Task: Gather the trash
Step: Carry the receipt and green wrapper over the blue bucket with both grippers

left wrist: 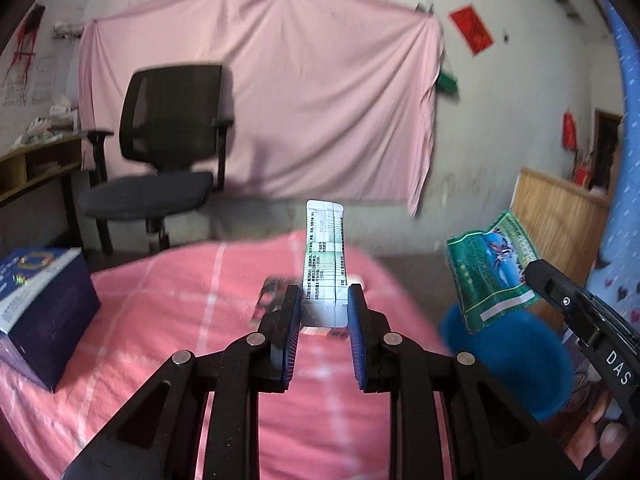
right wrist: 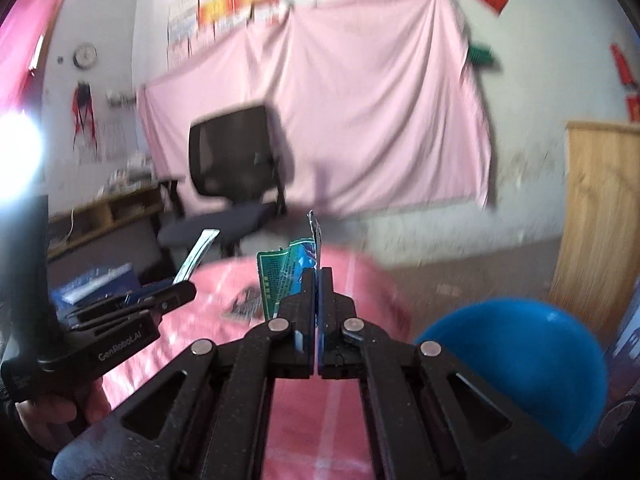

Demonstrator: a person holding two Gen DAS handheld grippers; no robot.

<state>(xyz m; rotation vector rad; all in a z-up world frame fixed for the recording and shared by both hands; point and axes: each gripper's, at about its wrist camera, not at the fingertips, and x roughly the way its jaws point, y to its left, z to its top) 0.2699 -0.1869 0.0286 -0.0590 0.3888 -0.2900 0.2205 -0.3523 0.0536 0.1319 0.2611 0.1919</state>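
1. Left wrist view: sits just behind the left gripper, looking forward along its fingers, tilted slightly down over the pink bedspread. Beyond the tips: black office chair, pink sheet on the far wall.
2. Right wrist view: same seat behind the right gripper, facing the same wall, blurred.
3. Each camera catches the other tool: right gripper enters from the right edge of the left view; left gripper from the left edge of the right view.
4. Shared: chair, sheet, bedspread, blue bin, wooden board, blue box.
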